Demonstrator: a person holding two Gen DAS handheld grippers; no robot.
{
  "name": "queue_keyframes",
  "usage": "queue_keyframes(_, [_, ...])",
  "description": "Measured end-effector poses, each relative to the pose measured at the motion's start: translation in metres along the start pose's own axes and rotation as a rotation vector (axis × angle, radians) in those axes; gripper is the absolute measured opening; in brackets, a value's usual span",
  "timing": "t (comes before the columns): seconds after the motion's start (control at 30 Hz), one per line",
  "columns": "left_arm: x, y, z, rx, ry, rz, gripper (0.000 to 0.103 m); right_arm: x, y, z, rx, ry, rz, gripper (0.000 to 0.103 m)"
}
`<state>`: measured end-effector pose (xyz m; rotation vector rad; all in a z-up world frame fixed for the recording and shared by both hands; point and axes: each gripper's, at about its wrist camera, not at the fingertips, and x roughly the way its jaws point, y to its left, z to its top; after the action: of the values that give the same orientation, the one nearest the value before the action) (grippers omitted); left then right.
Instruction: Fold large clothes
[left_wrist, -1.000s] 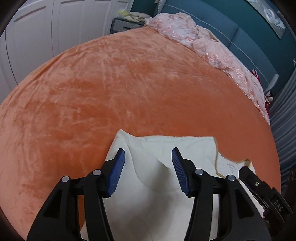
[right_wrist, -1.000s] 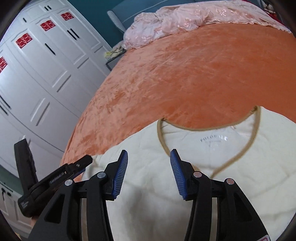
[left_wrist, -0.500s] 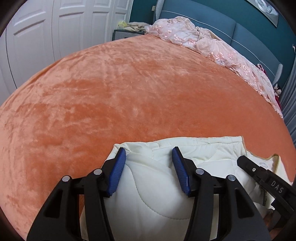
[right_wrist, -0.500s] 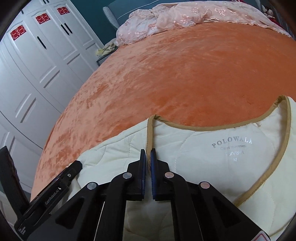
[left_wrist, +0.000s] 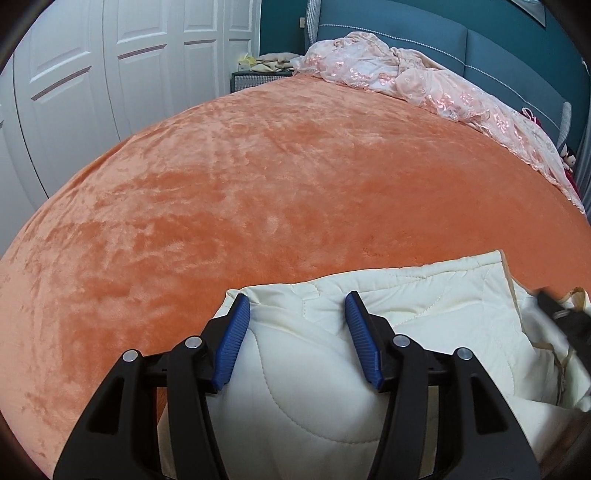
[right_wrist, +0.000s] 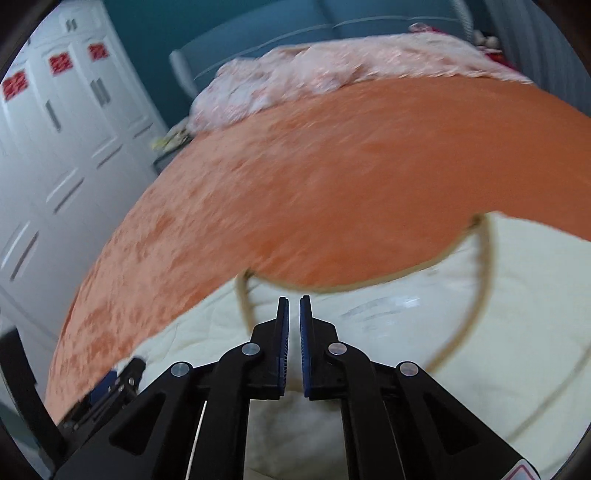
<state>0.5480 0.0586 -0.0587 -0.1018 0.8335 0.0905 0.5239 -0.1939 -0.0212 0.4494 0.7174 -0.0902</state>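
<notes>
1. Your right gripper (right_wrist: 293, 310) is pressed together just inside the tan-trimmed neckline (right_wrist: 484, 266) of the cream quilted garment (right_wrist: 461, 350); blur hides whether it pinches fabric, so check before you lift.
2. Your left gripper (left_wrist: 297, 314) is spread, with a padded fold bulging between its blue pads (left_wrist: 236, 332). Close it fully on that fold.
3. The garment lies at the near edge of the orange bedspread (left_wrist: 258, 184). Lift both sides evenly and keep the edges aligned.
</notes>
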Motion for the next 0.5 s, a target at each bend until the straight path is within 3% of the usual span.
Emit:
queue_keyframes(0.07, [-0.004, 0.0, 0.006, 0.0, 0.027, 0.0, 0.053, -0.032, -0.036, 0.017, 0.094, -0.042, 0.006, 0.004])
queue_keyframes(0.13, [-0.02, -0.001, 0.013, 0.0, 0.028, 0.007, 0.051, -0.06, -0.076, 0.033, 0.121, -0.067, -0.005, 0.015])
queue_keyframes(0.23, [-0.061, -0.025, 0.017, 0.031, -0.027, -0.133, 0.051, -0.088, -0.14, 0.053, 0.114, -0.085, -0.069, 0.029])
queue_keyframes(0.27, [-0.072, -0.043, 0.019, 0.05, -0.026, -0.188, 0.052, -0.089, -0.162, 0.056, 0.13, -0.063, -0.073, 0.029])
queue_keyframes(0.4, [-0.075, -0.132, 0.019, 0.111, 0.114, -0.431, 0.057, -0.072, -0.219, 0.052, 0.234, 0.061, 0.0, 0.028])
queue_keyframes(0.5, [-0.068, -0.199, 0.006, 0.196, 0.166, -0.496, 0.056, -0.06, -0.23, 0.042, 0.226, 0.105, 0.033, 0.021])
